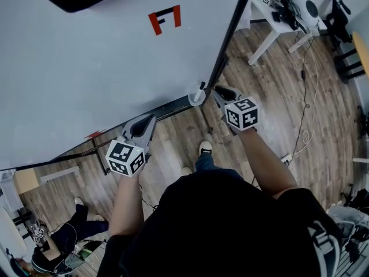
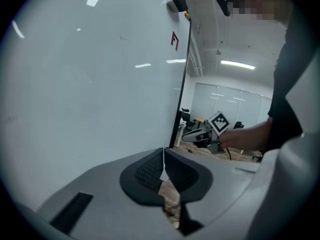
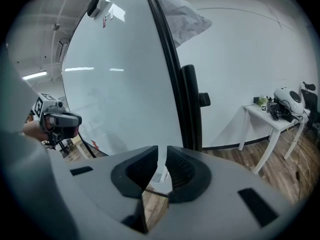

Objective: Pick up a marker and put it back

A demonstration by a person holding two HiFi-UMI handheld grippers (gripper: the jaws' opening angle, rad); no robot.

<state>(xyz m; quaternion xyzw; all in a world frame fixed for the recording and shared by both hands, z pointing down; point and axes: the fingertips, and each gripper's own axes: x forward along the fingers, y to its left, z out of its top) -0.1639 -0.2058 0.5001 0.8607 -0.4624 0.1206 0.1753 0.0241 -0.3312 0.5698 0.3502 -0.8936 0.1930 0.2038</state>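
Head view: marker stands at the whiteboard's corner

Item: white marker, set upright in a round holder at the lower corner of the whiteboard. Right gripper: held just beside the marker, jaws parted a little, the marker seen through the gap but not pinched. Left gripper: held near the board's lower edge, jaws pressed together, nothing between.
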